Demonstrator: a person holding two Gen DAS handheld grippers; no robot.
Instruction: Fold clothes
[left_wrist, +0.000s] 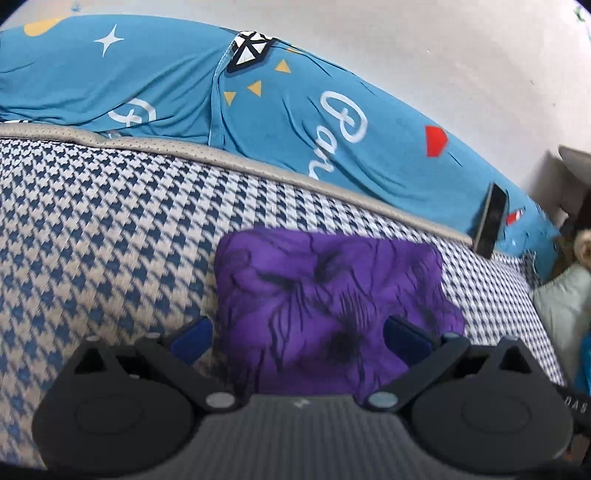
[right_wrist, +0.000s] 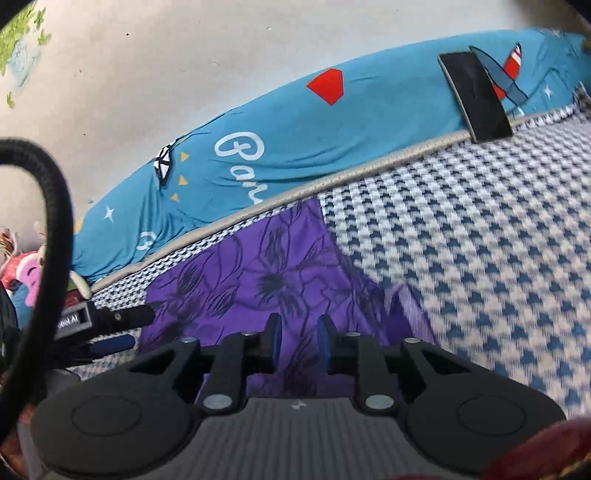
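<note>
Since the purple floral garment (left_wrist: 332, 295) already lies as a compact folded rectangle on the houndstooth mattress (left_wrist: 92, 229), close to its far piped edge and flat for a final tidy, reads as late in the folding. Left claw (left_wrist: 297, 341) spread wide and released, blue pads straddling the near edge of the cloth, apparently hovering just over it, gripping nothing. Right claw (right_wrist: 299, 338) narrowed to a slim gap, pads not quite meeting, aimed over the garment's near right part beside a lifted corner flap (right_wrist: 406, 310); no fabric visibly pinched between them, so not clenched on anything as far as shown. Beyond the far edge, a blue printed sheet (left_wrist: 147, 81) with a dark phone (left_wrist: 491, 221) propped against it.
</note>
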